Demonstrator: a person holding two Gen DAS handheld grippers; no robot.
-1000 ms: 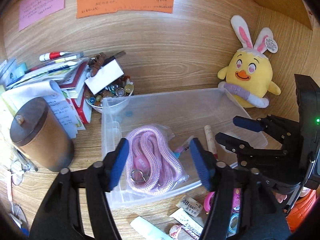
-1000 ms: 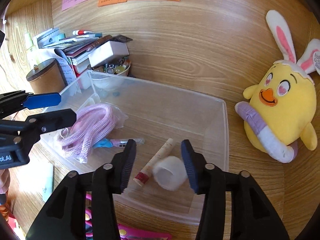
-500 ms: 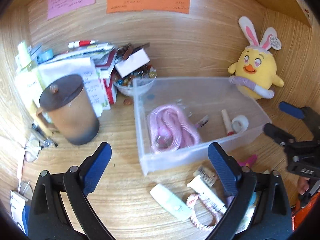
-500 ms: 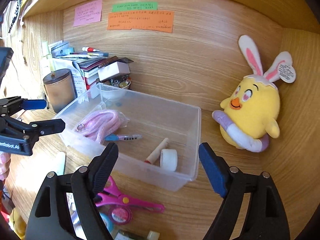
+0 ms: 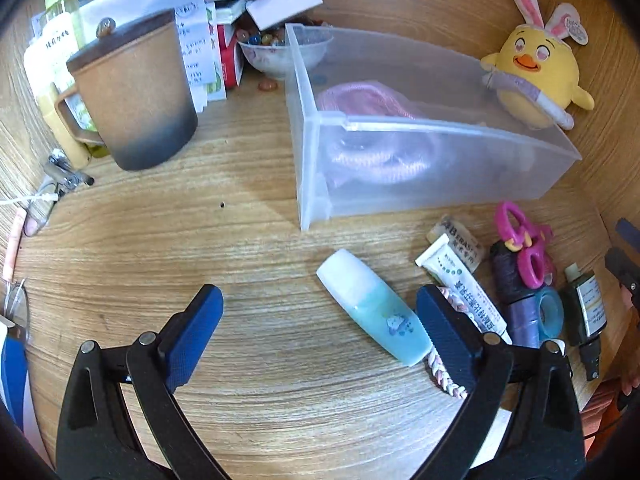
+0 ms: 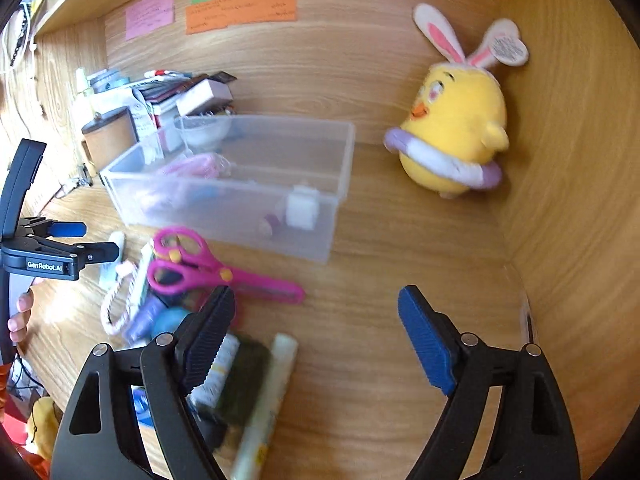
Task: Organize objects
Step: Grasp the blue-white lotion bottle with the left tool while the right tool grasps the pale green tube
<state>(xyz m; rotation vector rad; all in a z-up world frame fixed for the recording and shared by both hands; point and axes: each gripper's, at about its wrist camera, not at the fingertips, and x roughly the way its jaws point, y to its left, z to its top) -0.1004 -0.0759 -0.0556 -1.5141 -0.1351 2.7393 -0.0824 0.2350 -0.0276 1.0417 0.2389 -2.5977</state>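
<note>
At the far left of the left wrist view a lidded brown mug [image 5: 132, 96] stands on the bench [image 5: 240, 360] before a heap of papers and books, closer and larger than it showed a second ago, because both tools have pulled back out of the clear plastic bin [image 5: 400, 160] where they hung a second earlier. The left tool [image 5: 320, 328] now hovers low over bare wood with its jaws spread wide and nothing between them; the right tool [image 6: 316, 332] is likewise wide open and empty. That retreat suggests the last drop into the bin is finished and a fresh pick is being lined up. Moving right, the bin holds the coiled pink rope [image 5: 368, 104], and through its frosted wall the right wrist view shows a white tape roll [image 6: 302, 210]. In front of the bin lies the unsorted clutter: a small blue-and-white bottle [image 5: 376, 308] on its side just inside the left tool's right finger, probably the next target, then a white tube [image 5: 460, 284], an eraser [image 5: 460, 240], pink scissors [image 6: 212, 268], a blue tape ring [image 5: 550, 312] and a dark bottle [image 5: 588, 308]. Farthest right, the yellow plush chick [image 6: 452, 136] leans in the corner.
</note>
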